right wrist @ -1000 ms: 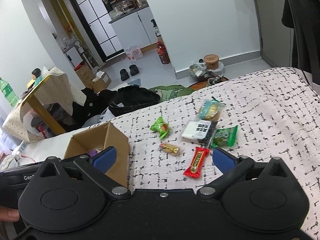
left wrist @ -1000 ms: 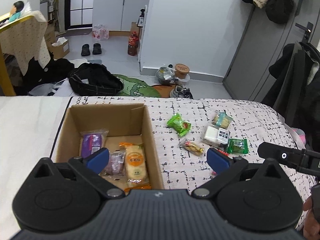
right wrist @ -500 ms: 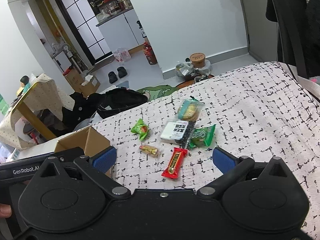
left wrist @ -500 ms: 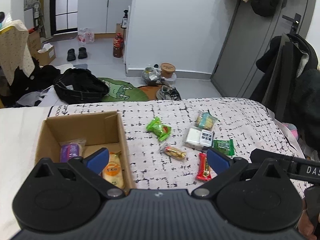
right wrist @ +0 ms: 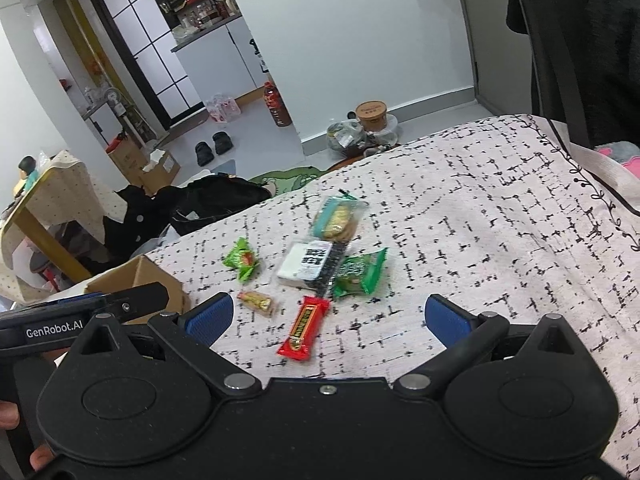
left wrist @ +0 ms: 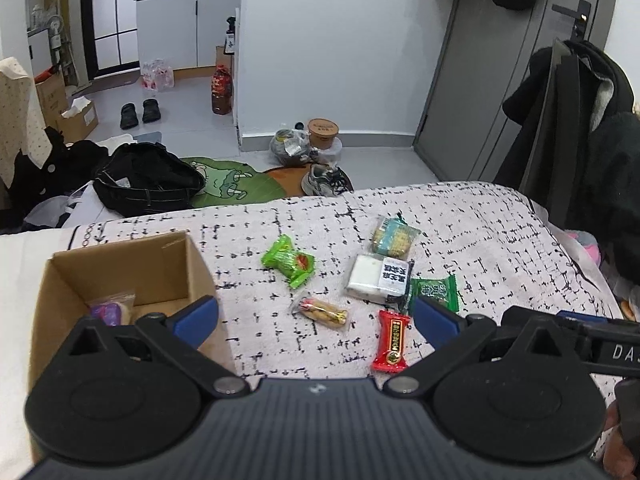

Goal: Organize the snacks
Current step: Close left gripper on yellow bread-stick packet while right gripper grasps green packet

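Observation:
Loose snacks lie on the patterned blanket (left wrist: 472, 232): a red bar (left wrist: 391, 341) (right wrist: 304, 328), a small clear-wrapped snack (left wrist: 323, 311) (right wrist: 258, 302), a bright green packet (left wrist: 289, 261) (right wrist: 241, 259), a white pack (left wrist: 378, 278) (right wrist: 306, 264), a dark green packet (left wrist: 434, 291) (right wrist: 360, 274) and a teal biscuit pack (left wrist: 394, 235) (right wrist: 336, 218). A cardboard box (left wrist: 160, 268) (right wrist: 140, 280) at the left holds a purple snack (left wrist: 106, 312). My left gripper (left wrist: 316, 318) is open above the near snacks. My right gripper (right wrist: 328, 318) is open over the red bar. Both are empty.
The blanket ends at a far edge above the floor, where a black bag (left wrist: 148, 180), a green mat (left wrist: 228, 184), shoes (left wrist: 324, 178) and a bottle (left wrist: 221, 90) lie. Dark coats (left wrist: 580, 128) hang at the right. A person's hand (right wrist: 8, 416) grips the left tool.
The left gripper has swung right, away from over the box and toward the loose snacks. The right gripper has shifted right and closer to the red bar. Both stayed open.

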The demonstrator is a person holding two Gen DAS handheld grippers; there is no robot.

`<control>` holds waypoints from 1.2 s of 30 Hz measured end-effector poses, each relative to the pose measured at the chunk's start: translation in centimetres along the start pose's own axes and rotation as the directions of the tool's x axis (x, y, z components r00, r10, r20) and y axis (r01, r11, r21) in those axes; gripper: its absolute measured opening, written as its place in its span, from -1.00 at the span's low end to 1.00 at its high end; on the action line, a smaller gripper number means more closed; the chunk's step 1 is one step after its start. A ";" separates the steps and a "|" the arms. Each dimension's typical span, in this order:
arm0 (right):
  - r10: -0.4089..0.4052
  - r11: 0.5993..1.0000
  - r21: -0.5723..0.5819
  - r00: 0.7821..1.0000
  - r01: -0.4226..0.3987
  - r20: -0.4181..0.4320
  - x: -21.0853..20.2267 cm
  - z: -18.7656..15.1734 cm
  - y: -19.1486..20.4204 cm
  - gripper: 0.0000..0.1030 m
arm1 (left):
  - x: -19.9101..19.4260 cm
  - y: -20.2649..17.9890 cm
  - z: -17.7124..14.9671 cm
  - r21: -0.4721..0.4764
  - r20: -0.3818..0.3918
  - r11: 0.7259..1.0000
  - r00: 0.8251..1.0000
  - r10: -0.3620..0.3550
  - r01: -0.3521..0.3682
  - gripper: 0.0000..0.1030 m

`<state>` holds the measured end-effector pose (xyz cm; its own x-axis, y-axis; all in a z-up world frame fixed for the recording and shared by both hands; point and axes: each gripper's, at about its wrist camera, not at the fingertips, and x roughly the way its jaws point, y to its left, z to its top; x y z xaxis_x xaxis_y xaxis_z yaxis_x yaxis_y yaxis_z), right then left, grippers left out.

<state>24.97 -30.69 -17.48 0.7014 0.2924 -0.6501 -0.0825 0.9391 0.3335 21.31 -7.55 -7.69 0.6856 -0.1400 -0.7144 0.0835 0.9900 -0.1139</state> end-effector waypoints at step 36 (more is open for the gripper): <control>0.001 0.994 0.104 0.993 0.012 -0.118 10.1 2.2 -3.0 0.32 | 14.6 -1.4 -0.7 -0.092 -0.233 0.992 0.971 0.058 -0.082 -0.08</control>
<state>33.83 -30.93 -23.58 0.6128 0.3125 -0.7259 0.0001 0.9185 0.3954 30.68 -11.00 -18.46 0.5020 -0.0824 -0.8609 -0.0393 0.9922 -0.1179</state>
